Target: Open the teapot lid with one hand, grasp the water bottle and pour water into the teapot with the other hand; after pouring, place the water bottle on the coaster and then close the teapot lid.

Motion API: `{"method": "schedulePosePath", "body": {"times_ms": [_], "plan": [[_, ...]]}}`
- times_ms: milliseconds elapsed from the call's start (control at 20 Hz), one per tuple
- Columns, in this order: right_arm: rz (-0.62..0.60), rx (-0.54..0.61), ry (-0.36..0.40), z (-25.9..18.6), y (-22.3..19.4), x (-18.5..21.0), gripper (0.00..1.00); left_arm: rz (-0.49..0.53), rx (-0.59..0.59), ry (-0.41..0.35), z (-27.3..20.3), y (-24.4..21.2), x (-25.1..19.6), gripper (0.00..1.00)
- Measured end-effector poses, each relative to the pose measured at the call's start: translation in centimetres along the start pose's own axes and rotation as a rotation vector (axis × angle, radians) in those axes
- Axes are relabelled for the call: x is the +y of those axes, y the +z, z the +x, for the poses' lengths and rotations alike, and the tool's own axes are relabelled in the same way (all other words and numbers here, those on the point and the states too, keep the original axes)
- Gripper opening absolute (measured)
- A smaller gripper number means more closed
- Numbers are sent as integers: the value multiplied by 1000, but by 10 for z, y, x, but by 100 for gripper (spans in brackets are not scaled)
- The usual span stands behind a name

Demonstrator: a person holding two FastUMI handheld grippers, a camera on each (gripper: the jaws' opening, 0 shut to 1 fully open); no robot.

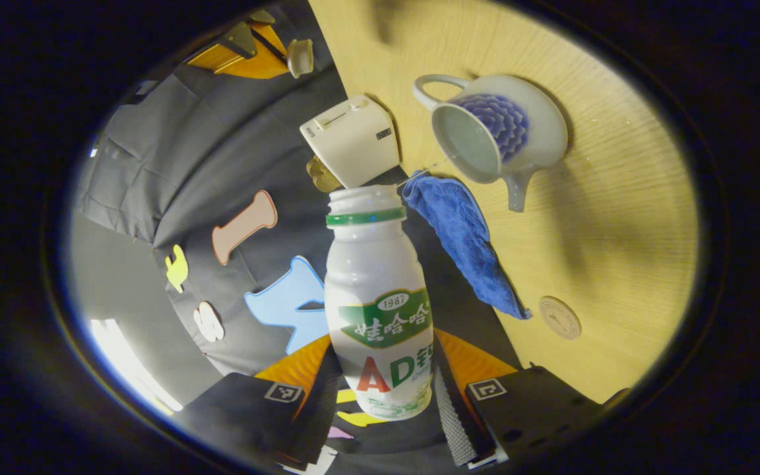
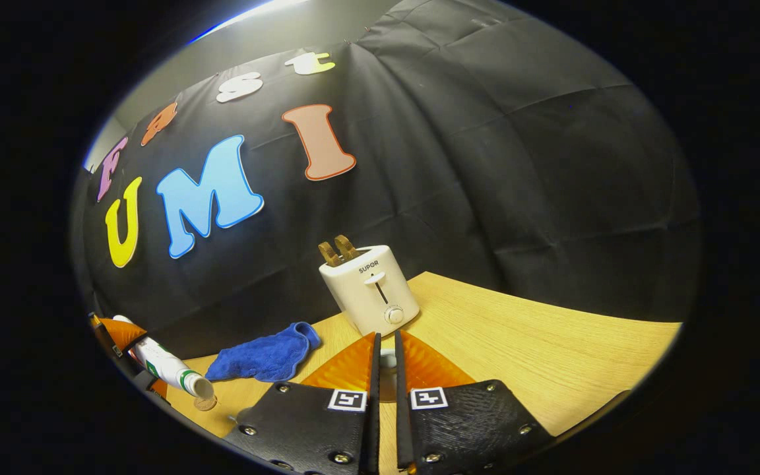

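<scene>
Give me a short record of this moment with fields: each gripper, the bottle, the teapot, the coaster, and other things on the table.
left gripper: shut on the water bottle, lifted and tilted
bottle cap: off, mouth open
right gripper: fingers nearly closed on a small pale thing, likely the teapot lid
teapot: on the table, lid off, opening bare
coaster: bare, on the table
other things: blue cloth, toaster

White water bottle with green neck ring, blue cloth, pale teapot with perhaps scale-patterned blue inside.
</scene>
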State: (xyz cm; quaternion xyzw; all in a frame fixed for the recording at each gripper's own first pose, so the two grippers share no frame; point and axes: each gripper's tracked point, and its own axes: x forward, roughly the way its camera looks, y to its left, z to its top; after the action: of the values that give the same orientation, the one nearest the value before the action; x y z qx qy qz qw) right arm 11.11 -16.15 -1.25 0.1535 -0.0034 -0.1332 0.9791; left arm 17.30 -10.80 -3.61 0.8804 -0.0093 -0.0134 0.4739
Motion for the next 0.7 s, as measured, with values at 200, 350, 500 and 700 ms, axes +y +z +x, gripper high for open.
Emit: {"method": "schedulePosePath", "body": {"times_ms": [200, 350, 500, 700], "plan": [[-7, 2, 1, 1, -1, 1, 10, -142, -22, -48, 0, 5, -12, 76], [-9, 4, 3, 2, -1, 2, 10, -263, -41, -86, -1, 6, -22, 76], [-13, 8, 13, 2, -4, 5, 10, -410, -45, -154, -11, 3, -36, 82], [-9, 18, 49, 2, -7, 14, 10, -580, -54, -166, -13, -6, -38, 82]]}}
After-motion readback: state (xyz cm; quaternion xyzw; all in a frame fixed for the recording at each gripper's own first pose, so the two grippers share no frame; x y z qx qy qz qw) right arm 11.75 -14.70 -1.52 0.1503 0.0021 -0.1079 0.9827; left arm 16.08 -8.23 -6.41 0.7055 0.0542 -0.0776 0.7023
